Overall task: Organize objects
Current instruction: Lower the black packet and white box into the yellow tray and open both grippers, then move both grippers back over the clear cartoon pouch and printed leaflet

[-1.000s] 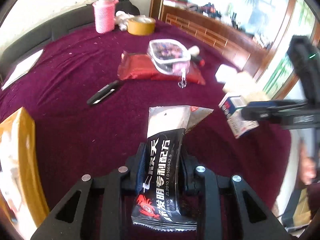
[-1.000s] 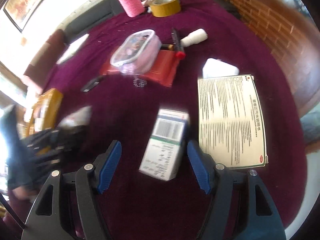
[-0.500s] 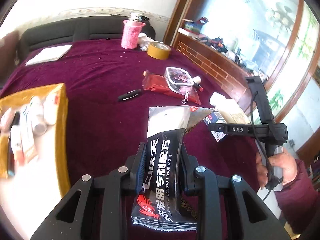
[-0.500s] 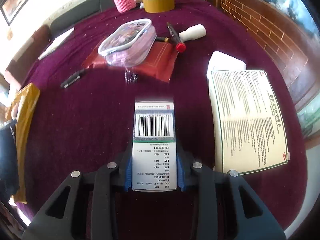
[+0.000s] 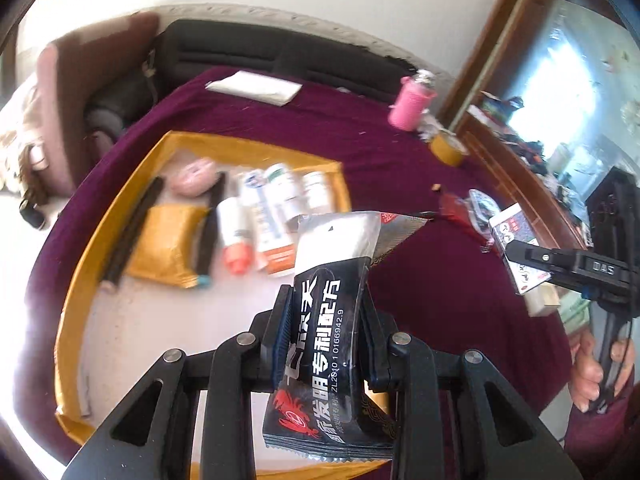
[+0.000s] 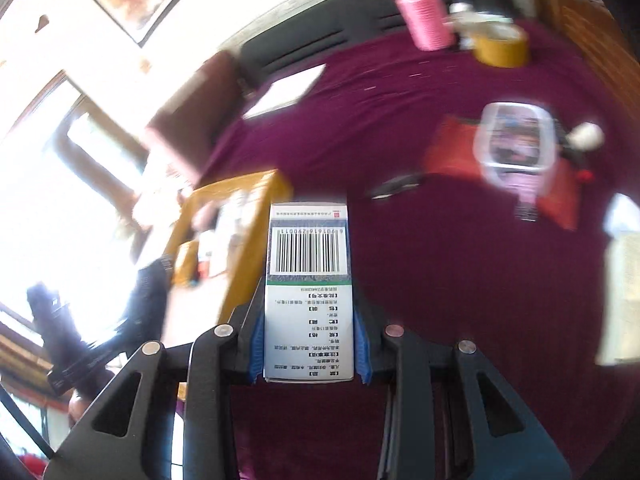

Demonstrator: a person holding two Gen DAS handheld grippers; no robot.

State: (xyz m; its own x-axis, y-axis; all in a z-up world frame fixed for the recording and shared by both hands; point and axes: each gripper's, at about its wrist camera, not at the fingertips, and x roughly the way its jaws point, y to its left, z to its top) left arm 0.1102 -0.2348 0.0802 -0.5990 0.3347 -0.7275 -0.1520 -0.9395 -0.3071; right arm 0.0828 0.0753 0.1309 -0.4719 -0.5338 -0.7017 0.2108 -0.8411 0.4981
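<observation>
My left gripper [image 5: 325,320] is shut on a black sachet [image 5: 332,320] with white print and holds it above the near right part of a yellow-rimmed tray [image 5: 76,280]. The tray holds several tubes, bottles, a pen and a yellow packet [image 5: 164,244]. My right gripper [image 6: 309,320] is shut on a white medicine box [image 6: 309,280] with a barcode, held in the air over the purple cloth, right of the tray [image 6: 244,248]. The right gripper with its box also shows in the left wrist view [image 5: 520,252].
On the purple cloth [image 5: 360,148] lie a pink cup [image 5: 410,106], a tape roll [image 5: 448,148], a white paper [image 5: 252,86], a red packet [image 6: 444,152] with a clear pouch [image 6: 516,140] on it, and a black pen [image 6: 396,186]. A dark sofa [image 5: 240,46] stands behind.
My left gripper swung left with the sachet, from over the cloth to over the tray. My right gripper closed on the medicine box, lifted it and turned left toward the tray.
</observation>
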